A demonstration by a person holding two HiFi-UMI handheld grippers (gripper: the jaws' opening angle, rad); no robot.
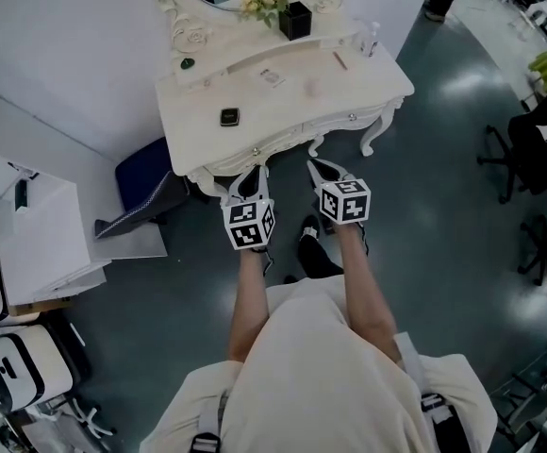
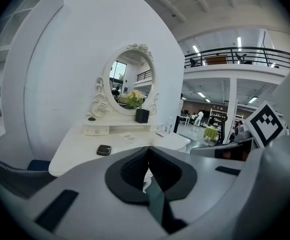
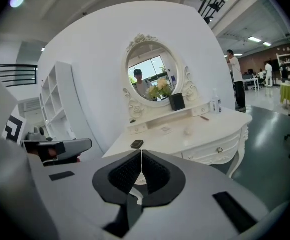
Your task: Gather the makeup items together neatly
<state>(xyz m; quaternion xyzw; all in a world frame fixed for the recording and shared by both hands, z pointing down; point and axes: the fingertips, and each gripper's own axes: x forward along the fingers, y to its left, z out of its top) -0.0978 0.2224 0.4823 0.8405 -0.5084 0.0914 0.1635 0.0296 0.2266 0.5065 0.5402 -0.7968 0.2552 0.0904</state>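
Note:
A white dressing table [image 1: 349, 102] stands ahead of me with makeup items spread over it. A black compact [image 1: 229, 116] lies near its left front. A small flat packet [image 1: 271, 76], a pale round item [image 1: 312, 87], a thin pink stick [image 1: 339, 60] and a clear bottle [image 1: 372, 39] sit farther back and right. My left gripper [image 1: 248, 182] and right gripper [image 1: 323, 170] hover side by side just short of the table's front edge. Both are shut with nothing between their jaws. The compact [image 3: 137, 144] and the bottle [image 3: 215, 104] also show in the right gripper view.
An oval mirror [image 2: 130, 81] and a black vase of flowers [image 1: 294, 20] stand at the table's back. A dark blue stool [image 1: 146, 182] sits at the table's left. White shelving [image 1: 28, 225] is at the far left, and office chairs [image 1: 523, 154] stand to the right.

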